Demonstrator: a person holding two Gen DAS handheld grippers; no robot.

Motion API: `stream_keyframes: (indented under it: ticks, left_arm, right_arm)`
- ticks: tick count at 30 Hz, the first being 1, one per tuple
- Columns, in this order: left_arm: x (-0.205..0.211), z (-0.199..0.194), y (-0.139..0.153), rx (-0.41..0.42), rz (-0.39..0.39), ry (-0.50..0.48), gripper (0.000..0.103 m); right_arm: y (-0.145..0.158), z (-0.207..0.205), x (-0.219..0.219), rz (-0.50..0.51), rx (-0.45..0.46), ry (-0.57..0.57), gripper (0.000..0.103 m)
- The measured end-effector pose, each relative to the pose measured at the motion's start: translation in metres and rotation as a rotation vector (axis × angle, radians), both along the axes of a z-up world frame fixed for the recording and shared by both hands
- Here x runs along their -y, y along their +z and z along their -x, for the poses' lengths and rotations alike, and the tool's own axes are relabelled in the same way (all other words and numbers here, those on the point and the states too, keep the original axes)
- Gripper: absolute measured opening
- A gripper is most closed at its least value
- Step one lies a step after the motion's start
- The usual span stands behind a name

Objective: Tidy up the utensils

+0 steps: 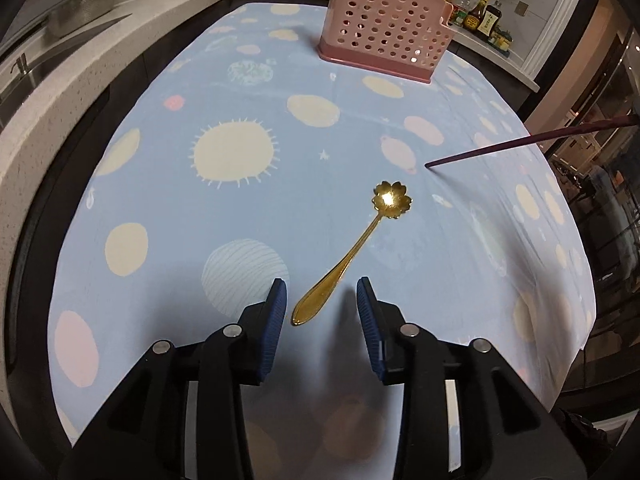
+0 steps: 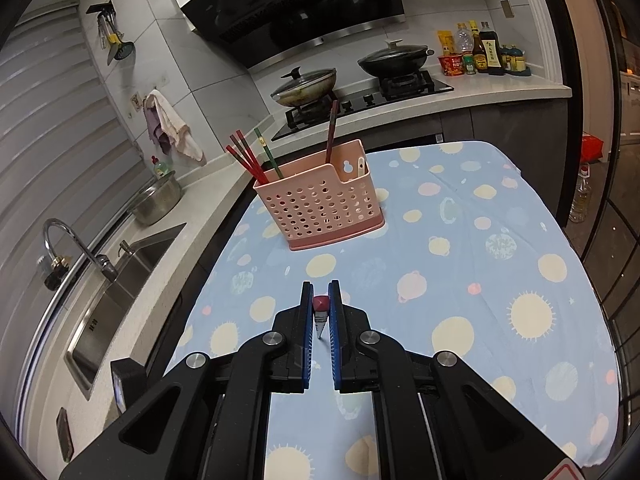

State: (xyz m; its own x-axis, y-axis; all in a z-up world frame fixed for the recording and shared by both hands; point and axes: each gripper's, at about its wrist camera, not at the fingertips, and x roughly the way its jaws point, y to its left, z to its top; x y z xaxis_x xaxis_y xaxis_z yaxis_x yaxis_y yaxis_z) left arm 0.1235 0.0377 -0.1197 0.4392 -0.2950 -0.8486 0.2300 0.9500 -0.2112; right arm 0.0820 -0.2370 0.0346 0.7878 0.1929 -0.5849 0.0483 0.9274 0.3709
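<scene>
Gold catches the light: a flower-bowled spoon lies flat on the blue planet-print cloth of my counter, its handle end between the spread, released jaws of my left hand-held gripper, touching neither. My right hand-held gripper is clenched on a dark red chopstick. The pink perforated utensil holder stands at twelve o'clock, chopsticks upright inside.

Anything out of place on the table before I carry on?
Only the gold flower-bowl spoon lies loose on the tablecloth, its handle end between the open left gripper fingers. The right gripper is clamped on a dark red chopstick. The pink holder stands upright; nothing spilled.
</scene>
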Motion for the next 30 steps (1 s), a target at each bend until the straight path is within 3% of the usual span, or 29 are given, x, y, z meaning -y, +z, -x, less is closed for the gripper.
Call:
stream_keyframes:
  ticks: [9,16,23,30]
  left_arm:
    - [0.002,0.008,0.001,-0.025,0.087,-0.001,0.033]
    - [0.004,0.012,-0.003,-0.05,0.087,-0.001,0.011]
    - [0.009,0.018,-0.002,-0.047,0.073,-0.01,0.01]
    - [0.011,0.019,0.037,0.052,0.047,-0.022,0.006]
  right_arm:
    - [-0.002,0.002,-0.001,0.004,-0.001,-0.002,0.007]
    - [-0.002,0.002,-0.001,0.004,-0.001,-0.001,0.007]
    - [-0.004,0.003,-0.003,0.004,-0.003,0.003,0.007]
    - [0.0,0.005,-0.002,0.002,0.012,0.002,0.007]
